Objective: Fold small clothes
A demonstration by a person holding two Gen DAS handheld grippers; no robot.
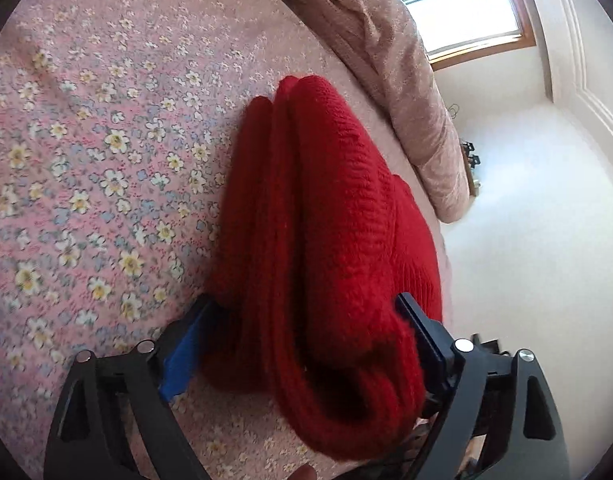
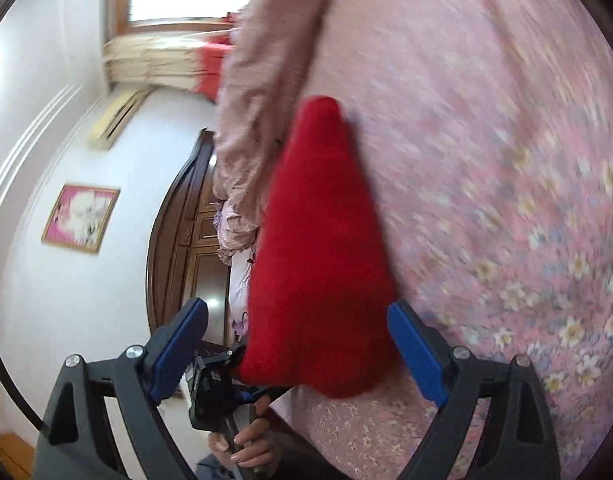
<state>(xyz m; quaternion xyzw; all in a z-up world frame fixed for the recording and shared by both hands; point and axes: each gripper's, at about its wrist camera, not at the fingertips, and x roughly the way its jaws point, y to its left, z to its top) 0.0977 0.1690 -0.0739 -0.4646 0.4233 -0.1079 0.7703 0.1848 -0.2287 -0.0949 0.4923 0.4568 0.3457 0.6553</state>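
Blue-padded fingers (image 1: 178, 360) of the left gripper (image 1: 302, 336) are seen closest to the lens, clamped across the thick end of the folded red knit garment (image 1: 326, 208); several layers are bunched between them, presumably so the stack is kept from opening. Garment is laid on the floral bedsheet (image 1: 86, 140), near the rumpled pink quilt (image 1: 406, 80); approx. fully folded, by judgement. Right gripper (image 2: 298, 344) is held wide apart, w/ the garment (image 2: 318, 240) between its pads (image 2: 418, 356) but not pinched; left-pad contact cannot be told; likely positioned for a squeeze or reposition.
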